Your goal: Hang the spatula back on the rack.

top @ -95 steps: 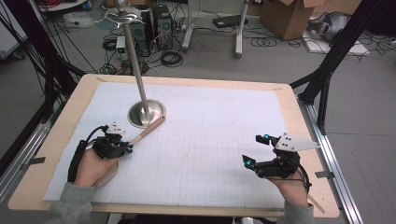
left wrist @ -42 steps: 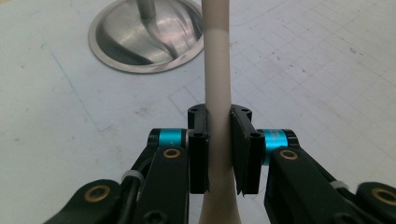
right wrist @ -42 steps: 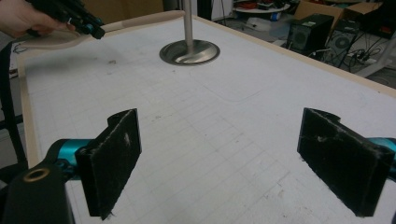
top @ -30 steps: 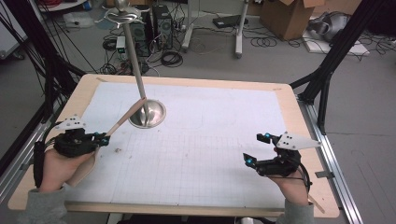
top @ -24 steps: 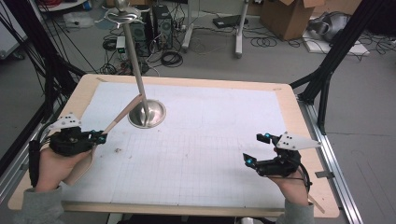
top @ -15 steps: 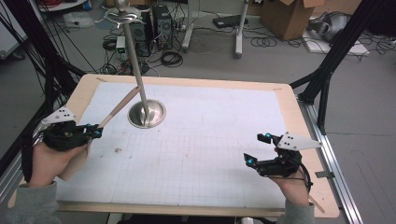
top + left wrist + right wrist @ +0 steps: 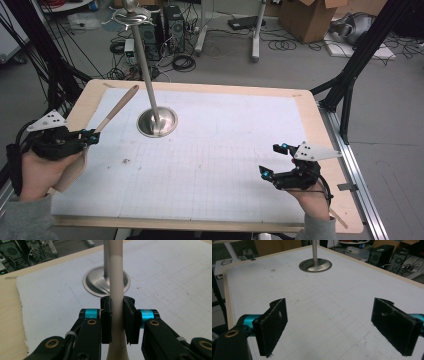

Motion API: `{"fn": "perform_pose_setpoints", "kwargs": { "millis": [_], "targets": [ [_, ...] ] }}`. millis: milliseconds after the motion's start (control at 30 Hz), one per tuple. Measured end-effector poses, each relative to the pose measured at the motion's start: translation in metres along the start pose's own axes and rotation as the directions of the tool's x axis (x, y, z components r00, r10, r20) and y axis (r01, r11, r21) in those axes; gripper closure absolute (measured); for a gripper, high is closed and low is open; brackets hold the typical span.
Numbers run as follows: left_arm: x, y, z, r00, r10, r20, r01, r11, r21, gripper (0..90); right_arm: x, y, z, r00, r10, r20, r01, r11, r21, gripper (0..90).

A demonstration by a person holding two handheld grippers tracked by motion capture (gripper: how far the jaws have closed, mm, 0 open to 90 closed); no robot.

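Observation:
A pale wooden spoon (image 7: 116, 109) is held off the table at the left, its handle slanting up and right toward the metal stand and its broad end (image 7: 74, 171) hanging under the person's hand. My left gripper (image 7: 91, 136) is shut on the handle; in the left gripper view both black pads (image 7: 107, 320) press the handle (image 7: 117, 287). The stand has a round steel base (image 7: 157, 121) and a tall pole (image 7: 142, 55) with a ring on top. My right gripper (image 7: 273, 160) rests low at the table's right, wide open, with nothing between its pads (image 7: 273, 325).
A white gridded mat (image 7: 210, 150) covers the wooden table (image 7: 320, 125). Black frame struts (image 7: 350, 85) stand at both sides. Cables, computer cases and a cardboard box (image 7: 305, 17) lie on the floor beyond the far edge. The stand's base (image 7: 315, 265) lies far ahead of the right gripper.
The left hand has carried the spoon left and upward, away from the stand's base, and the handle now tilts higher. The right gripper has stayed put.

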State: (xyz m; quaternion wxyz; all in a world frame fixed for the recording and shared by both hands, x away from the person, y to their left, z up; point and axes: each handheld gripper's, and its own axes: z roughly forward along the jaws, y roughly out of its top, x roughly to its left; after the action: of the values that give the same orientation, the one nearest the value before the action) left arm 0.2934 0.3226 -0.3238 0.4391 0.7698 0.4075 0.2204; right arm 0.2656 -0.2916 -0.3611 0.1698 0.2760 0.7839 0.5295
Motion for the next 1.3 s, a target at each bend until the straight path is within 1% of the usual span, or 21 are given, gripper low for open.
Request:
{"fn": "perform_pose_setpoints", "kwargs": {
  "millis": [67,100,133,233,367,467,600,667,767,967,1100,1233,1300],
  "targets": [
    [0.002,0.001,-0.001,1.0000,0.003,0.003,-0.003,1.0000,-0.007,78.0,0.000,0.000,0.000,1.0000,-0.001,0.000,0.001,1.000,-0.001,12.7],
    [0.003,0.001,-0.002,0.9999,0.006,0.008,-0.006,0.9999,-0.011,78.0,0.000,0.000,-0.001,1.0000,0.006,0.000,-0.006,1.000,0.000,12.6],
    [0.004,0.002,-0.003,0.9998,0.008,0.016,-0.008,0.9998,-0.017,78.0,0.000,0.000,-0.001,1.0000,0.002,0.002,-0.002,1.000,-0.003,12.7],
    [0.008,0.006,-0.004,0.9995,0.022,0.023,-0.022,0.9996,-0.020,78.0,0.000,0.000,-0.001,1.0000,0.005,0.002,-0.005,1.000,-0.003,12.6],
    [0.014,0.012,-0.005,0.9993,0.021,0.031,-0.020,0.9995,-0.024,78.0,0.000,-0.001,-0.001,1.0000,0.003,0.002,-0.003,1.000,-0.001,12.7],
    [0.018,0.017,-0.008,0.9996,0.021,0.019,-0.020,0.9996,-0.021,78.0,0.000,-0.001,-0.001,0.9999,0.012,-0.001,-0.012,1.000,0.002,12.7],
    [0.021,0.021,-0.012,0.9998,0.011,0.016,-0.010,0.9994,-0.034,78.0,-0.001,-0.001,-0.002,1.0000,0.001,0.006,-0.001,1.000,-0.005,12.7],
    [0.022,0.022,-0.014,0.9999,0.006,0.009,-0.005,0.9993,-0.038,78.0,0.000,-0.002,-0.002,1.0000,0.007,0.000,-0.007,1.000,-0.004,12.7],
    [0.025,0.024,-0.016,0.9999,-0.003,0.011,0.003,0.9990,-0.044,78.0,0.001,-0.002,-0.003,1.0000,0.007,0.001,-0.007,1.000,-0.003,12.6],
    [0.031,0.028,-0.023,1.0000,0.002,0.003,-0.002,0.9984,-0.057,78.0,0.002,-0.002,-0.003,1.0000,0.008,0.000,-0.008,1.000,-0.003,12.7],
    [0.035,0.031,-0.027,0.9997,-0.017,-0.020,0.016,0.9968,-0.079,78.0,0.003,-0.002,-0.003,1.0000,0.001,-0.002,-0.001,1.000,-0.003,12.7],
    [0.038,0.033,-0.031,0.9992,-0.025,-0.030,0.022,0.9948,-0.099,78.0,0.004,0.000,-0.002,1.0000,-0.002,-0.005,0.002,1.000,-0.002,12.7],
    [0.038,0.034,-0.032,0.9992,-0.027,-0.028,0.024,0.9940,-0.106,78.0,0.003,-0.001,-0.001,1.0000,0.001,-0.008,-0.001,1.000,0.002,12.7]
  ]
}}
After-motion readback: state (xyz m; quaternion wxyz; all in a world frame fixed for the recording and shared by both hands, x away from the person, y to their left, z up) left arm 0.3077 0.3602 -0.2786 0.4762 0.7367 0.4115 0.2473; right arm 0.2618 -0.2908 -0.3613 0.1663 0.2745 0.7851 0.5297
